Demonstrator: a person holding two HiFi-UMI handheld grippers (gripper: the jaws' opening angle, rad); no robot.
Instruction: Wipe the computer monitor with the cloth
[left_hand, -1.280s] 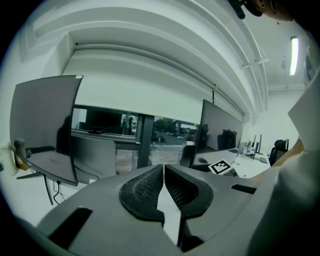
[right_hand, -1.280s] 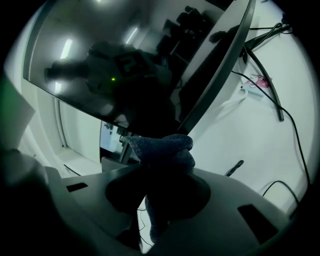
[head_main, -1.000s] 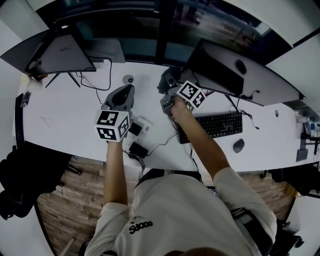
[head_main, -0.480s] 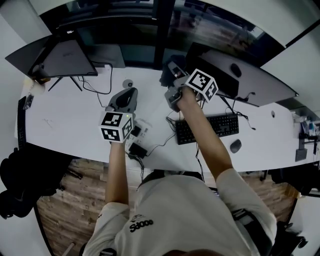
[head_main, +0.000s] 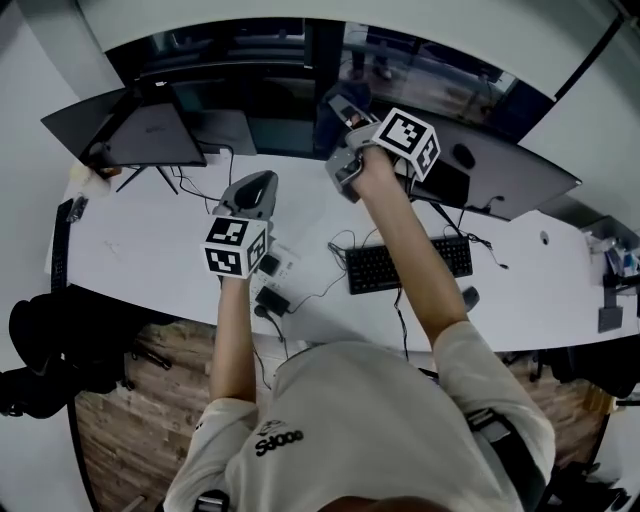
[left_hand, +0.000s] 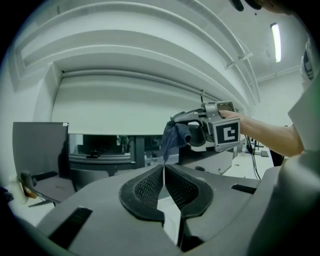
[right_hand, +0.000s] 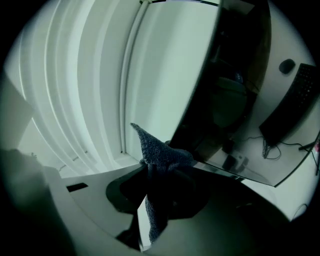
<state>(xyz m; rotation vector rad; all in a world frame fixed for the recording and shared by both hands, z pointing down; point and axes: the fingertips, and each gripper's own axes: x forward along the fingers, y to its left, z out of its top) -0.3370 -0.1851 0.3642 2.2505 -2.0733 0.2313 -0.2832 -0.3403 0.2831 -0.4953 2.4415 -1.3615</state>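
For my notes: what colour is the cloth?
Dark blue-grey cloth, woven; the right gripper view shows it best.

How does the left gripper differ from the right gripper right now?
The left gripper is shut on nothing; the right gripper is shut on the dark cloth. The left gripper hangs low over the desk; the right gripper sits higher, at the monitor edge. Both are handheld and carry marker cubes.

Right gripper view: cloth (right_hand: 159, 152) lower part hiding between right gripper (right_hand: 150, 175) jaws; monitor (right_hand: 235, 75) running off upper edge, screen too dark for reading. Head view: right hand (head_main: 375, 172) and gripper body covering those jaws; keyboard (head_main: 370, 270) partly lying under forearm (head_main: 420, 270).
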